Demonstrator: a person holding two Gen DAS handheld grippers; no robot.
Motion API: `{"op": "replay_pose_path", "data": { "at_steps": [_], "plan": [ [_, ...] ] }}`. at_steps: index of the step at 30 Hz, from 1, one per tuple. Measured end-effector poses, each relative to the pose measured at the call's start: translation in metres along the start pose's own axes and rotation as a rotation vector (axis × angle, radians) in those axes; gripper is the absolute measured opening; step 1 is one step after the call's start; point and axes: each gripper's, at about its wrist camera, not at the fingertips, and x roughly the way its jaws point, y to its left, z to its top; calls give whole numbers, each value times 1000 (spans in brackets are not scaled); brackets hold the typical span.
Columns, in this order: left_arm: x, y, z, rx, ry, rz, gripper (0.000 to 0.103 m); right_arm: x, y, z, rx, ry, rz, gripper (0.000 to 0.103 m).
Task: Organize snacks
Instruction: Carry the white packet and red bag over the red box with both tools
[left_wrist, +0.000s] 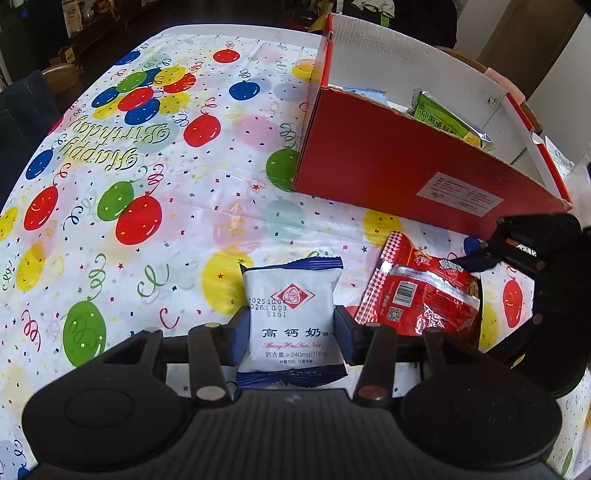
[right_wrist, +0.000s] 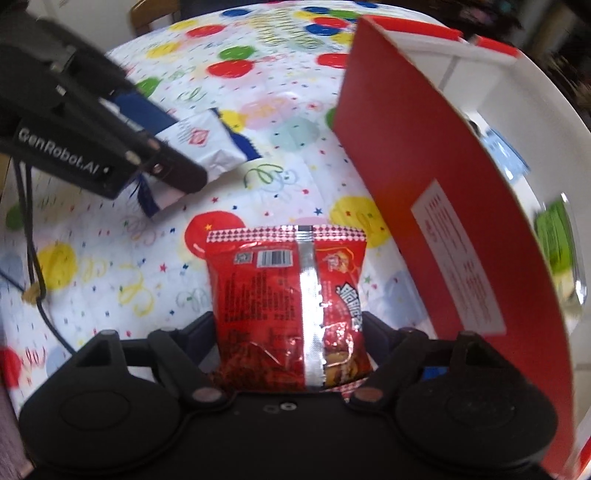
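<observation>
My left gripper (left_wrist: 291, 328) is shut on a white and blue biscuit packet (left_wrist: 291, 295), its pads pressing both sides, held a little above the balloon tablecloth (left_wrist: 184, 184). The right wrist view shows that left gripper (right_wrist: 173, 144) at upper left with the same packet (right_wrist: 207, 144). A red snack packet (right_wrist: 288, 295) lies seam-up on the cloth between my right gripper's (right_wrist: 291, 328) fingers, which touch its two sides. From the left wrist view the right gripper (left_wrist: 484, 306) stands over this red packet (left_wrist: 421, 295), just in front of the red box (left_wrist: 388, 166).
The open red box (right_wrist: 424, 166) with white inner walls stands at the right and holds a green packet (left_wrist: 443, 118) and a light blue one (left_wrist: 365, 92). A black cable (right_wrist: 33, 258) hangs at the left. Chairs and dark furniture surround the table.
</observation>
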Motion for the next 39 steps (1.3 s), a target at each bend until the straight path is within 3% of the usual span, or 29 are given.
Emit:
{"op": "replay_pose_path", "data": {
  "at_steps": [8, 21, 30, 39],
  "plan": [
    [-1, 5, 1, 8, 5, -5, 47, -6, 4, -15, 268, -66, -63, 72],
    [-10, 4, 1, 64, 13, -51, 47, -43, 13, -48, 691, -189, -167, 71],
    [-35, -14, 16, 126, -47, -99, 47, -93, 16, -58, 812, -280, -229, 71],
    [-57, -24, 50, 116, -120, -146, 47, -137, 0, -52, 845, -366, -302, 71]
  ]
}}
